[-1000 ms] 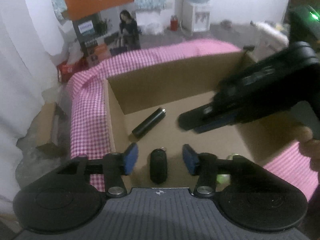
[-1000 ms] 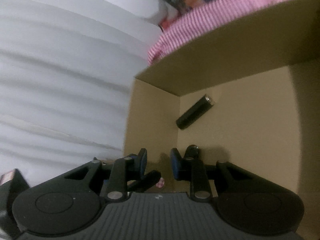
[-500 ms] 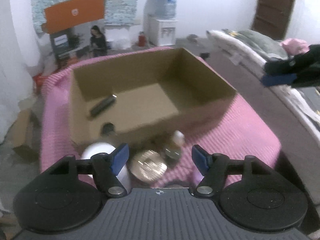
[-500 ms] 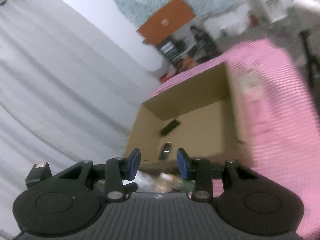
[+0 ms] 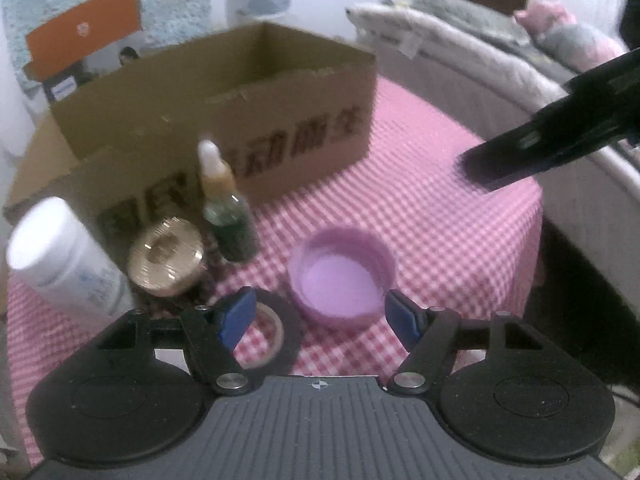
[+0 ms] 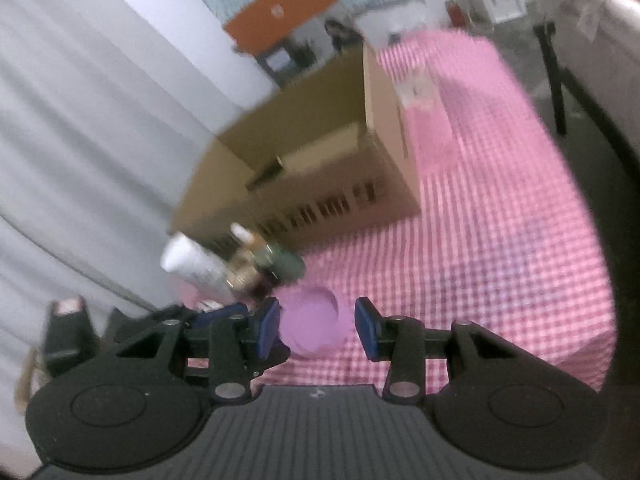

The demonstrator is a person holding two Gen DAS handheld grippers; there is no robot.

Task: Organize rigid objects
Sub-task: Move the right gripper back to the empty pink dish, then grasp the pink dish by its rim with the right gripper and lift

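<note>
A cardboard box (image 5: 224, 120) stands on the pink checked table; it also shows in the right wrist view (image 6: 320, 184). In front of it stand a white bottle (image 5: 60, 256), a gold round tin (image 5: 166, 256), a green dropper bottle (image 5: 228, 212), a purple lid (image 5: 344, 276) and a tape roll (image 5: 264, 332). My left gripper (image 5: 320, 316) is open and empty, low over the table, with the purple lid just ahead between its fingers. My right gripper (image 6: 316, 326) is open and empty, above the purple lid (image 6: 308, 320); it shows at the right of the left wrist view (image 5: 520, 152).
The table's pink checked cloth (image 5: 440, 208) drops off at the right edge. A bed with grey bedding (image 5: 480, 48) lies to the right. A white curtain (image 6: 100, 120) hangs to the left. An orange box (image 5: 84, 36) sits behind the carton.
Both grippers have pulled back out of the cardboard box and come down in front of it. The black items stay inside the box. Both sets of jaws have opened wider.
</note>
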